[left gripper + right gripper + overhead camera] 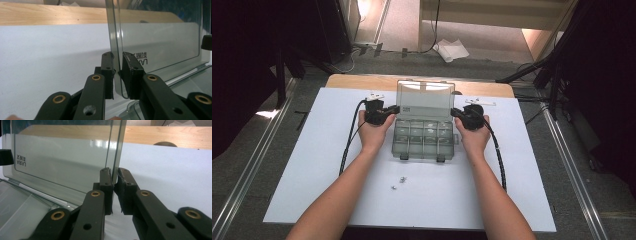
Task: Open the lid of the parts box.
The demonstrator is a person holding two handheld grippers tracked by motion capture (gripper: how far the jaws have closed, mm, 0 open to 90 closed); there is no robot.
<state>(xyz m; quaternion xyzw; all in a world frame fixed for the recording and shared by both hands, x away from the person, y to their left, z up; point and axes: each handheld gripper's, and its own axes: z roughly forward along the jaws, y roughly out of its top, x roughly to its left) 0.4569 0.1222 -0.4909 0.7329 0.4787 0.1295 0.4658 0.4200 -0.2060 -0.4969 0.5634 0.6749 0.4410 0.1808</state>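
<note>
A: One clear compartment box (424,137) mid-table on the white board (312,165), lid (424,97) standing up at the back, near upright. Two latches on the front edge, toward the person.

B: Lid relative to the claws?

A: Each claw sits on one side edge of the lid, low, near the hinge. Left gripper (391,111) on the lid's left edge, right gripper (456,113) on its right edge.

B: Clenched or loose?

A: Left gripper view: lid edge (117,50) runs down between the two jaws; the right pad lies against it, a thin gap shows at the left pad (108,72). Jaws just eased open a little. Calling it released, lid still between them.

B: Right one?

A: Right gripper view: both pads (106,192) pinch the lid rim (116,157), no gap. Grasping the lid.

B: Around it?

A: Left hand (373,134) and right hand (475,137) flank the box body, forearms coming in from the bottom edge. Few small metal bits (398,183) lie on the board in front of the box, apart from it. Bare wood strip (357,81) of the table behind the board.
</note>
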